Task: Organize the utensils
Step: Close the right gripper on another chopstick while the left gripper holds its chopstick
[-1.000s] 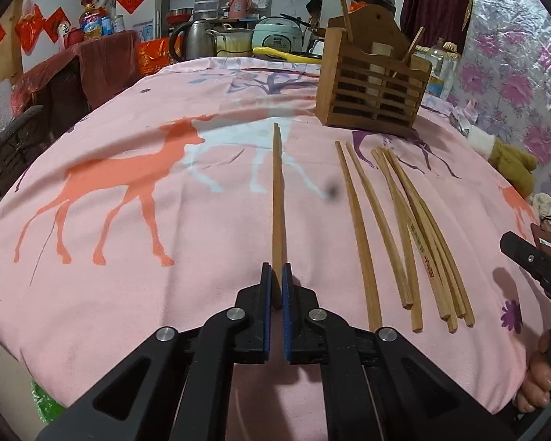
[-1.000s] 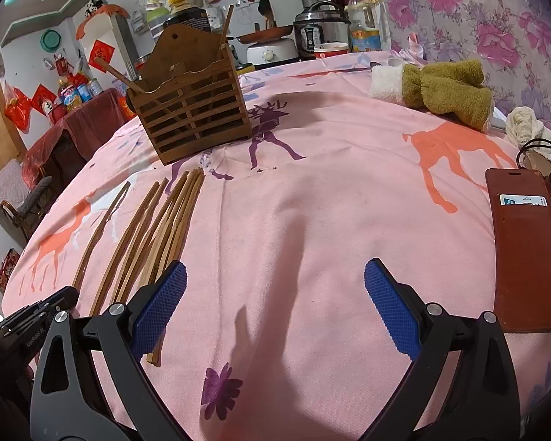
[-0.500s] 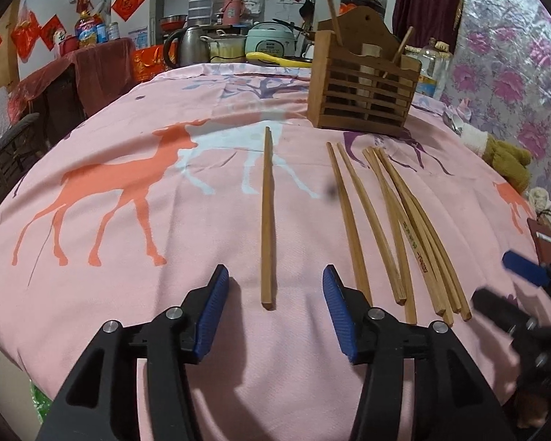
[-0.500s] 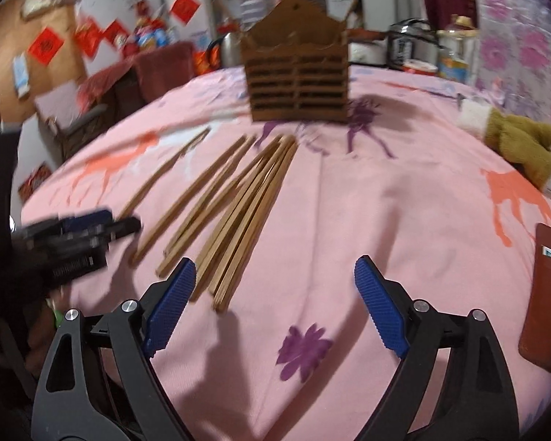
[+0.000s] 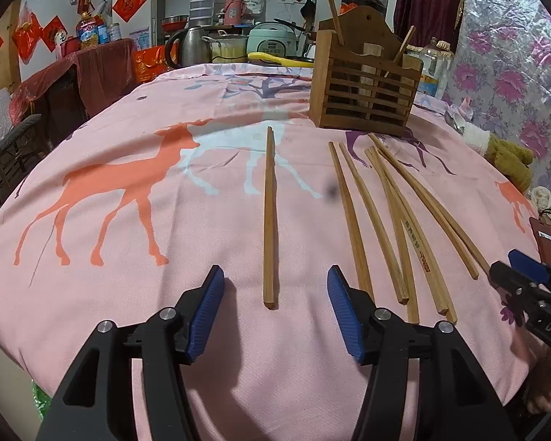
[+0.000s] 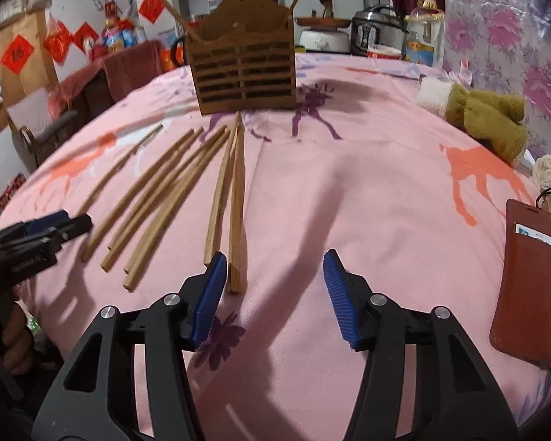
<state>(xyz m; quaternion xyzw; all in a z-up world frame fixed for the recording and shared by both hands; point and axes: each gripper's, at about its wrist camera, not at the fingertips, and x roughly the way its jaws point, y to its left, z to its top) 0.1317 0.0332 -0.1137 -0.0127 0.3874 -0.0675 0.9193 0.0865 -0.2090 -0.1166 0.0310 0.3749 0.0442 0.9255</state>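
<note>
With only a few sticks in the slatted wooden holder [image 5: 363, 90], loose brown wooden chopsticks [image 6: 165, 198] lie before it on the pink worktop [image 5: 128, 294], my left gripper [image 5: 275, 312] opening empty and my right gripper [image 6: 275, 294] closing on nothing.

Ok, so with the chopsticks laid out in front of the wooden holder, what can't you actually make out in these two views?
- Wooden holder, both views: its slatted front hides how much is inside; only a few sticks poke out.
- Printed chopstick, left wrist view: lettering too small to read.
- Brown wallet, right wrist view: partly cut off by the right edge.
- Right claw, left wrist view: cut off by the edge.
- Left claw, right wrist view: blurred.
</note>
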